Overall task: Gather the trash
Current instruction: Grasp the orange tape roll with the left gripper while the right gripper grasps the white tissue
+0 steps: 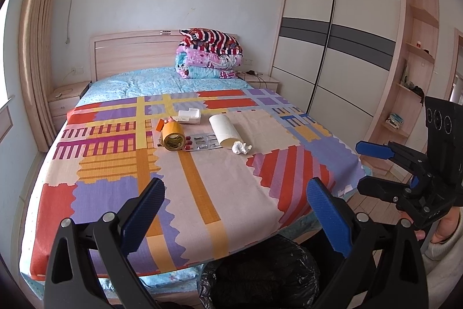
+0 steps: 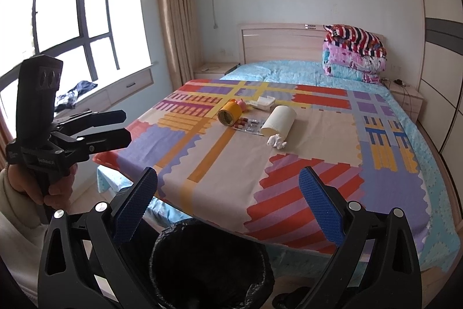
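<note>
Holding both grippers, left gripper [image 1: 235,210] and right gripper [image 2: 228,201], agape and empty, we judge the crumpled tissue [image 1: 241,147] light, soft; pinch its middle.

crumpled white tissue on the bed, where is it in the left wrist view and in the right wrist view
Left wrist view: the crumpled white tissue lies just right of centre on the bedspread, at the near end of the paper roll.
Right wrist view: the tissue lies centre-right, again at the roll's near end.
Shared landmark: the yellow tape roll, left of the tissue in both views, with the pill blister packs between them.
</note>
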A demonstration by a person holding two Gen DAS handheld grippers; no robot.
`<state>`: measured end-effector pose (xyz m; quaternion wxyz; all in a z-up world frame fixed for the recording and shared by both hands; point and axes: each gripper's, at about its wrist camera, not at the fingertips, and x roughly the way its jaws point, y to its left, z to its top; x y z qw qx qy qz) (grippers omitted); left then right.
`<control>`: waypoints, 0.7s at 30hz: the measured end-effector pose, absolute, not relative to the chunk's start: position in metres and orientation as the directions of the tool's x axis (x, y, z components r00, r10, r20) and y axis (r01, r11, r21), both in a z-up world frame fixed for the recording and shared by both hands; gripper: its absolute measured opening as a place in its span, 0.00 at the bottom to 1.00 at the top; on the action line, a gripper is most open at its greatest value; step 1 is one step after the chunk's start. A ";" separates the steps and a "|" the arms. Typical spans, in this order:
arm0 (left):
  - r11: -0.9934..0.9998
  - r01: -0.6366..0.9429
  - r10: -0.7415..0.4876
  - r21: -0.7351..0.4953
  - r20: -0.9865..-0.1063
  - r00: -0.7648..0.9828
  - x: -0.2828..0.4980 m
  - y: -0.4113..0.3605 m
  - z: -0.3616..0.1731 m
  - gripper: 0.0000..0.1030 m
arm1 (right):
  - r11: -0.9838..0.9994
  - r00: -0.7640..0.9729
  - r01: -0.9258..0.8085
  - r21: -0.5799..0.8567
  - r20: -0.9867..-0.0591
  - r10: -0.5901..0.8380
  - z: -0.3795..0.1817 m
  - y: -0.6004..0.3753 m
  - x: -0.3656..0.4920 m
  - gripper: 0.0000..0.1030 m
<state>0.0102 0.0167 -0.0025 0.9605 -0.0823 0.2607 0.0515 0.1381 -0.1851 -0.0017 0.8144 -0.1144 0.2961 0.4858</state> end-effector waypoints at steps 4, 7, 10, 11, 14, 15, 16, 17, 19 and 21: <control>0.977 -0.171 0.080 -0.124 -0.528 0.845 0.025 0.031 -0.006 0.92 | 0.501 0.352 -0.860 0.094 -0.603 0.716 -0.006 -0.175 0.147 0.96; 0.975 -0.192 0.103 -0.111 -0.541 0.834 0.040 0.044 -0.010 0.92 | 0.500 0.354 -0.862 0.082 -0.608 0.711 -0.008 -0.163 0.157 0.96; 0.973 -0.208 0.120 -0.097 -0.561 0.819 0.058 0.057 -0.014 0.92 | 0.501 0.352 -0.861 0.085 -0.612 0.709 -0.011 -0.151 0.170 0.96; 0.973 -0.209 0.118 -0.099 -0.566 0.816 0.063 0.062 -0.016 0.92 | 0.500 0.347 -0.861 0.090 -0.616 0.707 -0.014 -0.146 0.175 0.96; 0.971 -0.218 0.121 -0.098 -0.584 0.803 0.083 0.076 -0.021 0.92 | 0.504 0.338 -0.859 0.095 -0.634 0.696 -0.022 -0.134 0.188 0.96; 0.970 -0.220 0.121 -0.100 -0.588 0.800 0.089 0.079 -0.023 0.92 | 0.506 0.337 -0.857 0.095 -0.640 0.690 -0.026 -0.129 0.193 0.95; 0.969 -0.225 0.122 -0.102 -0.592 0.796 0.096 0.084 -0.024 0.92 | 0.512 0.338 -0.854 0.095 -0.646 0.684 -0.029 -0.125 0.197 0.95; 0.969 -0.226 0.120 -0.105 -0.595 0.794 0.102 0.088 -0.026 0.92 | 0.514 0.338 -0.852 0.097 -0.649 0.682 -0.031 -0.122 0.201 0.95; 0.967 -0.232 0.120 -0.110 -0.605 0.787 0.115 0.096 -0.030 0.92 | 0.526 0.340 -0.845 0.100 -0.658 0.672 -0.037 -0.114 0.211 0.95; 0.966 -0.231 0.112 -0.119 -0.611 0.783 0.127 0.102 -0.034 0.92 | 0.534 0.337 -0.838 0.113 -0.663 0.669 -0.042 -0.109 0.221 0.95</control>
